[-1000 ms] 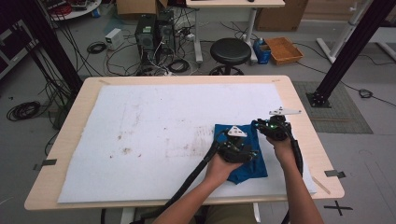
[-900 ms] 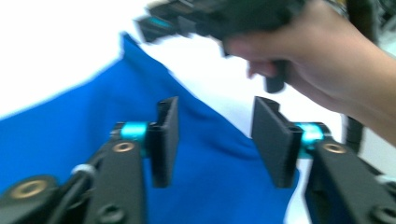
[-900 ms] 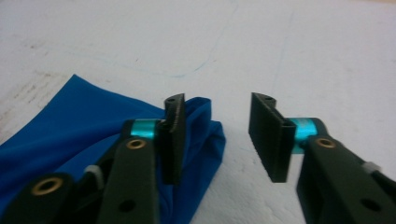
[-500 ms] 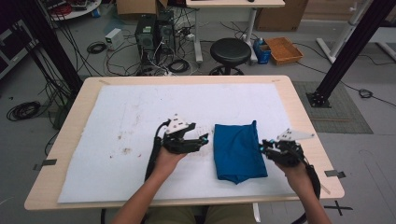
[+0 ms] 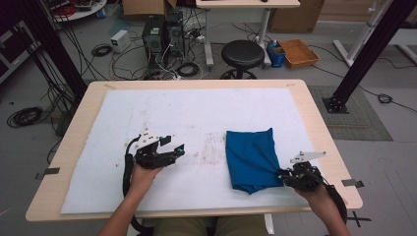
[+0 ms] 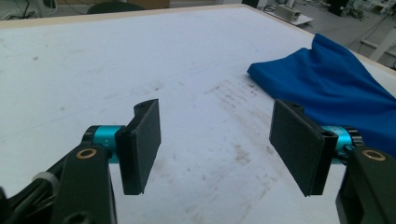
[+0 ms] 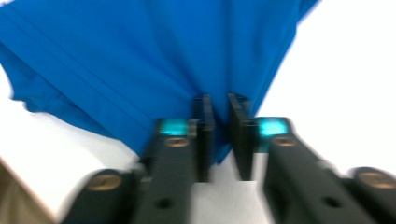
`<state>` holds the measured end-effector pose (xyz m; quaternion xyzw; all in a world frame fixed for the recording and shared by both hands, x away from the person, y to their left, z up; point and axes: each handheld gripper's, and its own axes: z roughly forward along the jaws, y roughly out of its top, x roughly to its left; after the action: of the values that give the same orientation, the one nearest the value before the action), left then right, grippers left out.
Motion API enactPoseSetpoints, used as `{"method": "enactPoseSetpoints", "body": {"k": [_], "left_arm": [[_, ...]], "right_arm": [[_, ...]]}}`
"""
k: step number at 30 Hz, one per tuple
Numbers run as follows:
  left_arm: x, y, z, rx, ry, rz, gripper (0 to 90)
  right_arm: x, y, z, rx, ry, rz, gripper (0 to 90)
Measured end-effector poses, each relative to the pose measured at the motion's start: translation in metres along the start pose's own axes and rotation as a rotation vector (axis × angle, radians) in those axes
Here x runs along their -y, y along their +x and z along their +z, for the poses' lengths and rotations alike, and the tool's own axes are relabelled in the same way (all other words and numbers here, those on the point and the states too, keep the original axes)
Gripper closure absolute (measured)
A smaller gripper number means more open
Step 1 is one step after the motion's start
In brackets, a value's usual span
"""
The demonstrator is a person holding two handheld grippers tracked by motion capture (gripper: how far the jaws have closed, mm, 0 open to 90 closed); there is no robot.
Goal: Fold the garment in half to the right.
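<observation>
A folded blue cloth (image 5: 252, 160) lies on the white mat (image 5: 196, 118) covering the pale wooden table (image 5: 78, 118), toward the person's right side and near the front edge. The right gripper (image 5: 285, 175) sits at the cloth's near right corner, its jaws drawn narrow with a slim gap; in the right gripper view (image 7: 219, 121) the blue fabric bunches toward that gap, though the blur leaves it unclear whether the pads actually pinch it. The corner seems the chosen handle, likely for dragging or folding the piece. The left gripper (image 5: 172, 146) rests well apart on the bare mat, its jaws having just swung wide with nothing between them, as the left gripper view (image 6: 217, 144) shows, the cloth (image 6: 336, 88) lying off ahead of it — apparently standing clear while the other hand works.
</observation>
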<state>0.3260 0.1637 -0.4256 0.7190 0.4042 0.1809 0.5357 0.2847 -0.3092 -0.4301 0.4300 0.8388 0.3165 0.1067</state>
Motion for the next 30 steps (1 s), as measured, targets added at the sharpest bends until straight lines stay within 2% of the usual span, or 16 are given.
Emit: {"method": "enactPoseSetpoints", "body": {"k": [1, 2, 3, 5, 7, 9, 11, 13, 14, 16, 18, 21, 24, 26, 27, 30], "left_arm": [[0.001, 0.002, -0.002, -0.002, -0.002, -0.005, 34.0], [0.003, 0.004, -0.004, -0.005, -0.002, -0.011, 34.0], [0.005, 0.005, -0.005, -0.007, 0.001, -0.012, 34.0], [0.008, 0.008, -0.006, -0.007, 0.003, -0.018, 34.0], [0.01, 0.008, -0.006, -0.001, 0.006, -0.026, 34.0], [0.011, 0.006, -0.004, 0.009, 0.009, -0.02, 34.0], [0.012, 0.004, -0.003, 0.017, 0.018, -0.007, 34.0], [0.013, 0.004, -0.002, 0.021, 0.019, -0.009, 34.0], [0.013, 0.005, -0.002, 0.02, 0.016, -0.011, 34.0], [0.013, 0.006, -0.003, 0.022, 0.012, -0.019, 34.0], [0.013, 0.007, -0.004, 0.021, 0.011, -0.02, 34.0], [0.013, 0.008, -0.004, 0.018, 0.016, -0.02, 34.0], [0.013, 0.007, -0.003, 0.016, 0.021, -0.014, 34.0], [0.013, 0.006, -0.002, 0.017, 0.026, -0.011, 34.0], [0.013, 0.005, -0.002, 0.02, 0.026, -0.014, 34.0], [0.014, 0.006, -0.001, 0.026, 0.029, -0.018, 34.0]], "right_arm": [[-0.002, -0.002, -0.002, -0.01, 0.033, 0.033, 67.7], [-0.005, -0.002, -0.003, -0.006, 0.039, 0.041, 66.6], [-0.009, -0.002, -0.006, 0.007, 0.019, 0.038, 64.4], [-0.021, -0.002, -0.011, 0.019, -0.057, 0.018, 60.7], [-0.04, -0.003, -0.01, 0.05, -0.142, -0.016, 64.1], [-0.062, -0.009, 0.0, 0.07, -0.207, 0.009, 68.1], [-0.081, -0.017, 0.02, 0.097, -0.225, 0.047, 68.7], [-0.094, -0.023, 0.044, 0.147, -0.166, 0.041, 72.0], [-0.096, -0.026, 0.054, 0.157, -0.136, 0.029, 75.5], [-0.093, -0.032, 0.067, 0.207, -0.079, 0.024, 79.0], [-0.083, -0.04, 0.068, 0.206, -0.079, 0.082, 77.8], [-0.072, -0.05, 0.06, 0.202, -0.1, 0.138, 66.1], [-0.077, -0.051, 0.051, 0.212, -0.17, 0.115, 61.8], [-0.087, -0.049, 0.052, 0.208, -0.195, 0.081, 59.3], [-0.093, -0.048, 0.055, 0.206, -0.182, 0.066, 58.6], [-0.107, -0.042, 0.071, 0.163, -0.12, -0.002, 58.7]]}}
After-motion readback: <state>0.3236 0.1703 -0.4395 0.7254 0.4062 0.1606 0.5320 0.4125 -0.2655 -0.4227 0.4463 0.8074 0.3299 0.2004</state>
